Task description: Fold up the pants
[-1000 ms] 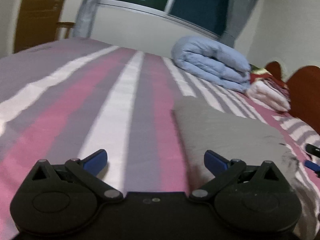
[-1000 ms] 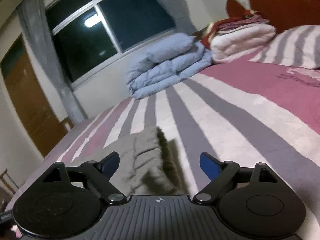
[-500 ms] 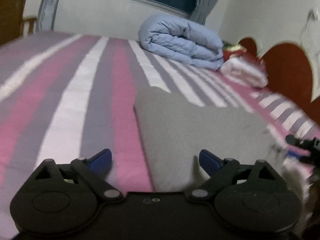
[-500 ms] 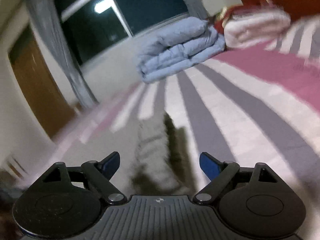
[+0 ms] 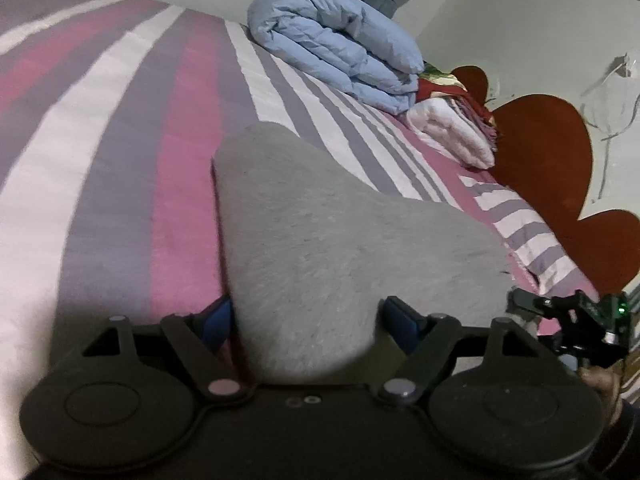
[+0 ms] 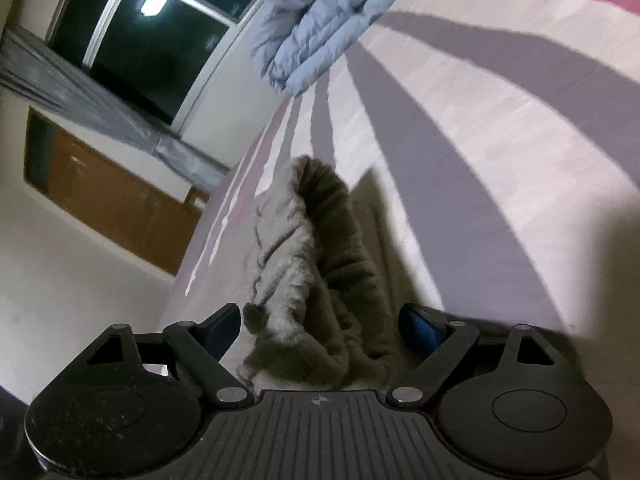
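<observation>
Bed with pink, grey and white striped cover (image 5: pixel 120 128) fills the area ahead of the tongs. Folded light-blue quilt (image 5: pixel 340 44) far ahead; folded white blanket (image 5: pixel 452 132) right of it. Dark-red scalloped headboard (image 5: pixel 548 152) on white wall, right. Dark night window (image 6: pixel 160 36), grey curtain (image 6: pixel 80 100), brown wooden door (image 6: pixel 108 196) upper left.

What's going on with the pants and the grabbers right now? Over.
Left gripper closing around grey pants, edge between jaws. Right gripper open, straddling bunched waistband. Nothing blocking.
</observation>
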